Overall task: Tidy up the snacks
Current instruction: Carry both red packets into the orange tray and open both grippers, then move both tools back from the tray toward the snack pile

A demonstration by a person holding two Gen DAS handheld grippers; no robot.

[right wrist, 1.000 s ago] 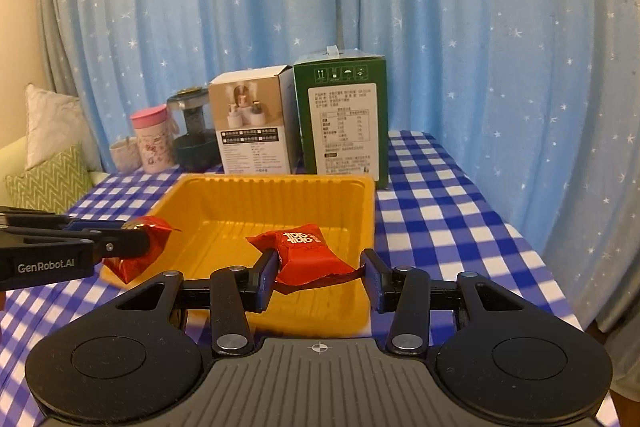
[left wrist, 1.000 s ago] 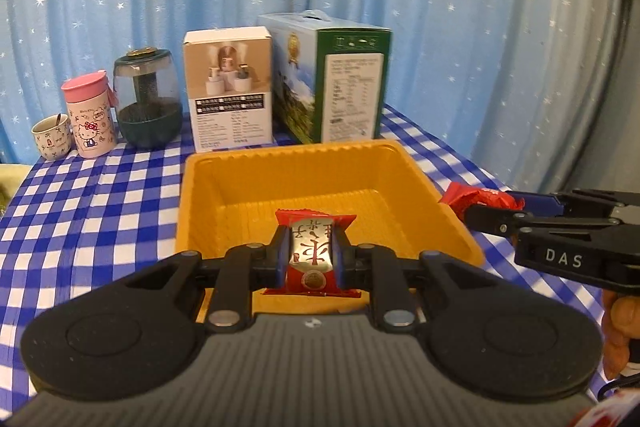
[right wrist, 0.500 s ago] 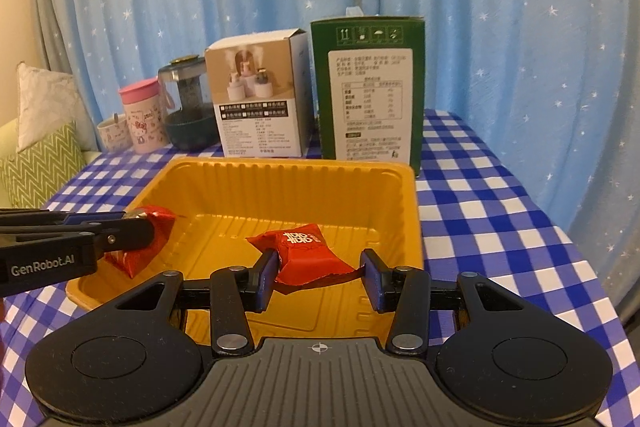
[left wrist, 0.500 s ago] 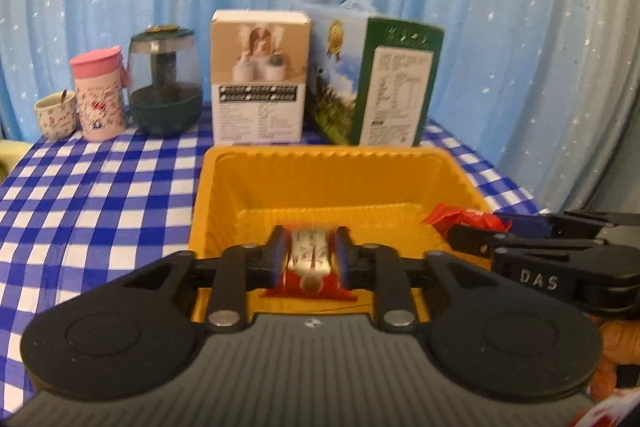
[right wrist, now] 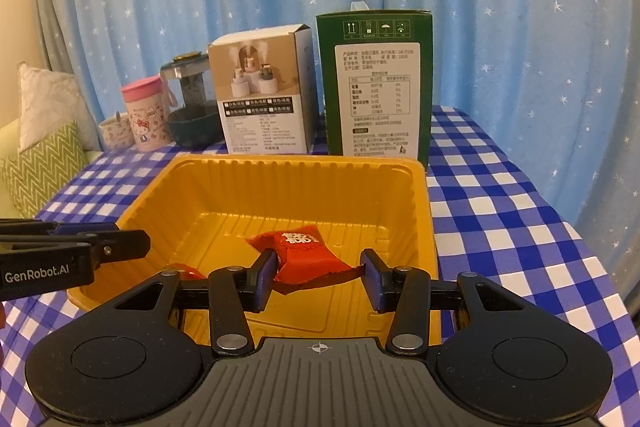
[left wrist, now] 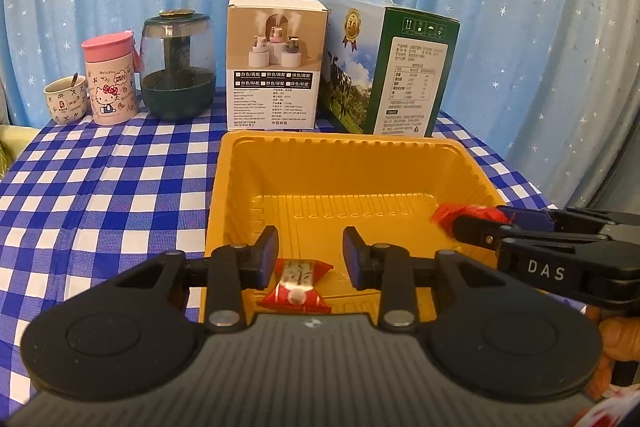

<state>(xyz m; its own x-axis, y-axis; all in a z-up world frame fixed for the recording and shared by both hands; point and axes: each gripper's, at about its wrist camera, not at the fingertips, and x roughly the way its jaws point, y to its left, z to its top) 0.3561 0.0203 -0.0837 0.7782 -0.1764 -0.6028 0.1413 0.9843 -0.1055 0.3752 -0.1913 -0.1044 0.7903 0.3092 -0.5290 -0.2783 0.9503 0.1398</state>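
Observation:
An orange plastic tray (left wrist: 344, 147) sits on the blue checked table; it also shows in the right wrist view (right wrist: 420, 211). My left gripper (left wrist: 310, 253) is open over the tray's near edge, and a red-and-silver wrapped snack (left wrist: 298, 285) lies loose in the tray just below its fingers. My right gripper (right wrist: 320, 273) hangs over the tray, shut on a second red wrapped snack (right wrist: 306, 253) by its ends. That snack shows red at the right gripper's tips in the left wrist view (left wrist: 464, 214). The left gripper's fingers (right wrist: 120, 241) reach in from the left.
Behind the tray stand a white humidifier box (left wrist: 274, 63), a green carton (left wrist: 384, 67), a dark glass jar (left wrist: 178, 65), a pink Hello Kitty cup (left wrist: 110, 79) and a small mug (left wrist: 66, 99). Blue starry curtains hang behind. Cushions (right wrist: 44, 143) lie left of the table.
My left gripper has opened and its snack has dropped into the tray. Both grippers moved forward over the tray. The right gripper still holds its snack.

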